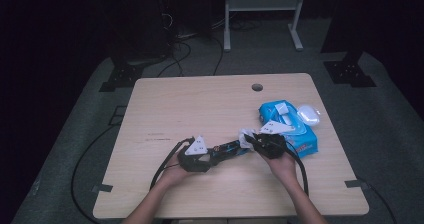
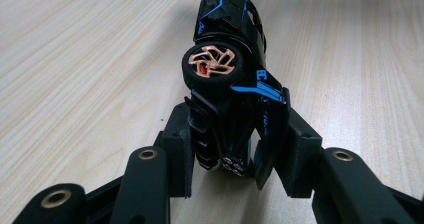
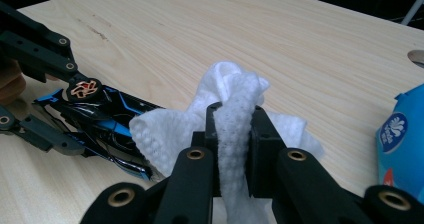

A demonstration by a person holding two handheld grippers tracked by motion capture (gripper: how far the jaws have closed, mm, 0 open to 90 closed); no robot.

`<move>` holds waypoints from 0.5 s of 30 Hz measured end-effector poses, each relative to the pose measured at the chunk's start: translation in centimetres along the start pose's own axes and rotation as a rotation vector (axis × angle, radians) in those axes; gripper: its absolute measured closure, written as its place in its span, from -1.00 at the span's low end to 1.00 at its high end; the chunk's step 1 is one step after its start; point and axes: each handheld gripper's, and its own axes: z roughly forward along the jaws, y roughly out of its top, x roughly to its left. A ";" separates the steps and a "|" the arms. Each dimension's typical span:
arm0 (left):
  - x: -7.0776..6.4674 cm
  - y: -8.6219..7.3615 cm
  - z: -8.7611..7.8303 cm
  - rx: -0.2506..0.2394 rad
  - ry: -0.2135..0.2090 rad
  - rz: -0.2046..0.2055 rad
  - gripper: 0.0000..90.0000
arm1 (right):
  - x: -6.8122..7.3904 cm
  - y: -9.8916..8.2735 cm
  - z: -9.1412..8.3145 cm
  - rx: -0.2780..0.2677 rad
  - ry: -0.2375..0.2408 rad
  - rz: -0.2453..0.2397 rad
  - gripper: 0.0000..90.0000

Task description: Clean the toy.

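In the high view the person's two forearms come up from the near edge of the wooden table point(image 1: 200, 99) and angle in toward each other, hands wrapped around the tools. The left gripper point(image 1: 212, 156) points to the right and lies low over the tabletop, clamped on the rear of a black and blue toy car point(image 1: 230, 148); the right gripper point(image 1: 250, 139) points left toward it and pinches a white wet wipe point(image 1: 245, 136) against the car's front end. Just behind the right hand lies a blue pack of wet wipes point(image 1: 300, 134) with its white lid flipped up. In the left gripper view the left gripper point(image 2: 235, 151) has both jaws pressed on the toy car point(image 2: 230, 84), which is turned on its side, a copper-spoked wheel facing up. In the right gripper view the right gripper point(image 3: 234, 134) is squeezed tight on a fold of the wet wipe point(image 3: 220, 109), whose loose part drapes onto the toy car point(image 3: 100, 119) held by the left gripper point(image 3: 55, 104) at the left; the blue pack point(image 3: 405, 144) shows at the right edge.
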 end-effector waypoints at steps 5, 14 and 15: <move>0.5 -0.3 -0.3 -0.003 0.010 -0.017 0.26 | -1.0 -0.6 0.0 0.028 -0.012 0.047 0.81; 0.8 -0.3 -0.7 -0.032 0.015 -0.046 0.24 | -0.9 -0.8 0.5 0.038 0.019 0.060 0.81; 0.9 -0.3 -0.8 -0.040 0.018 -0.052 0.23 | -0.9 -0.9 0.5 0.040 0.019 0.059 0.81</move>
